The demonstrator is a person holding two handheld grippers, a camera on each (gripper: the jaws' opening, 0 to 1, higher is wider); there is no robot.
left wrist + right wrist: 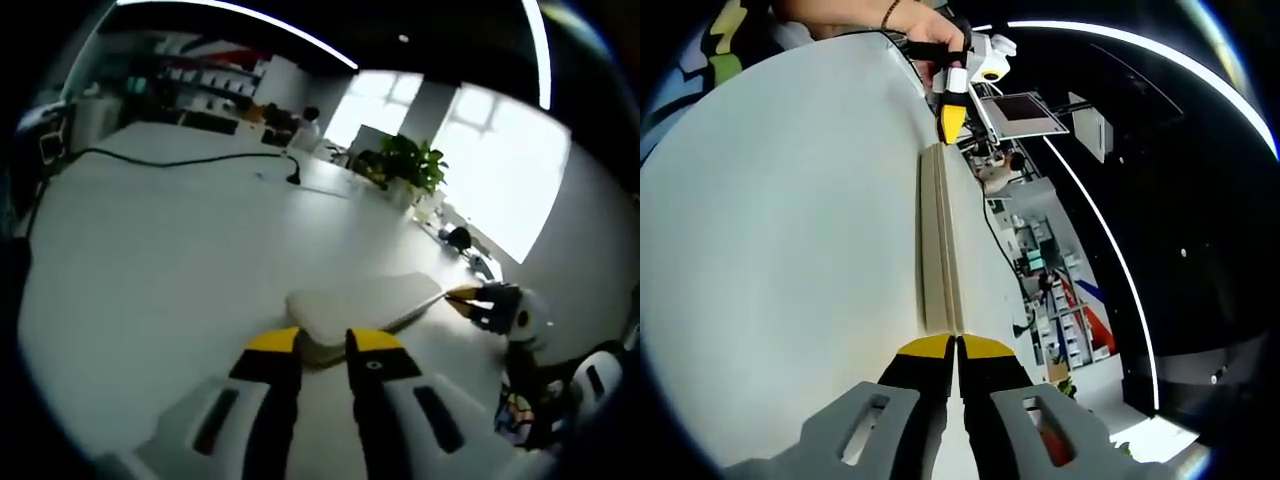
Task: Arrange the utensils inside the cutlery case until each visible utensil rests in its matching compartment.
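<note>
A broad white table (150, 260) carries a flat, closed pale beige cutlery case (365, 305) at lower centre, a black cable (180, 160) upper left, and a potted green plant (410, 165) upper right.

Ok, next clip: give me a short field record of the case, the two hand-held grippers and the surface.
case: closed cutlery case lying flat, no utensils in sight
left hand-held gripper: at one end of the case, jaws slightly apart
right hand-held gripper: at the opposite end, jaws nearly together at the case's seam
surface: white table
background: potted plant, black cable
</note>
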